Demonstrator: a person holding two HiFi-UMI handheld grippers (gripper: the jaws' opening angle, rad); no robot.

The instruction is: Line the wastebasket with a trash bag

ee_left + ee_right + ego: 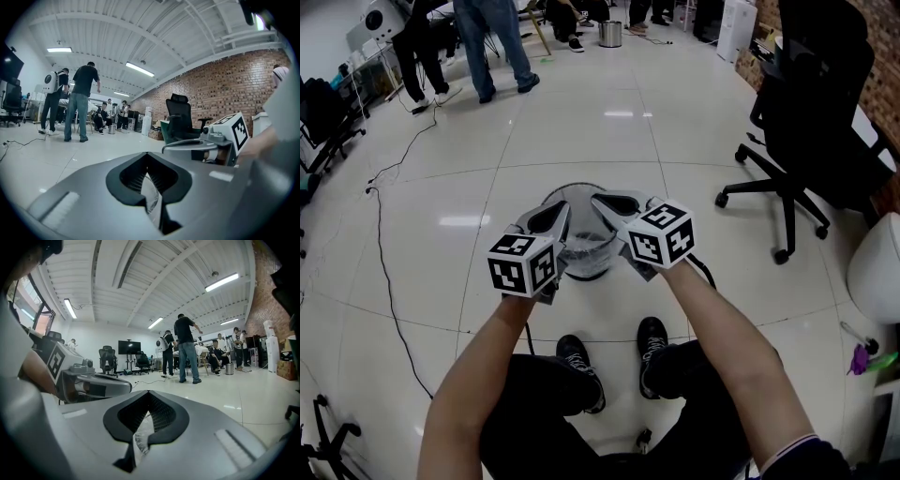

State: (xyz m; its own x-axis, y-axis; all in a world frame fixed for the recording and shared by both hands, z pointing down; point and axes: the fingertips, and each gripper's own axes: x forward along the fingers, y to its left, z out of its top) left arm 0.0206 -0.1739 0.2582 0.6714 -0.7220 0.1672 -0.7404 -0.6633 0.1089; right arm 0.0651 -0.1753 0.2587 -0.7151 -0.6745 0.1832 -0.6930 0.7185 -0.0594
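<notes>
The mesh wastebasket (579, 187) stands upright on the floor (609, 141), mouth up, with a clear trash bag (587, 251) inside. The left gripper (562, 208) and right gripper (598, 199) are both closed at its rim.

Wastebasket (586, 258) on floor (609, 141) before 2 shoes (579, 364)

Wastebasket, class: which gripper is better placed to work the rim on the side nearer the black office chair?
Right, probably. The right gripper hangs over that side of the wastebasket, jaws shut; the left gripper sits over the opposite side and would have to cross.
</notes>
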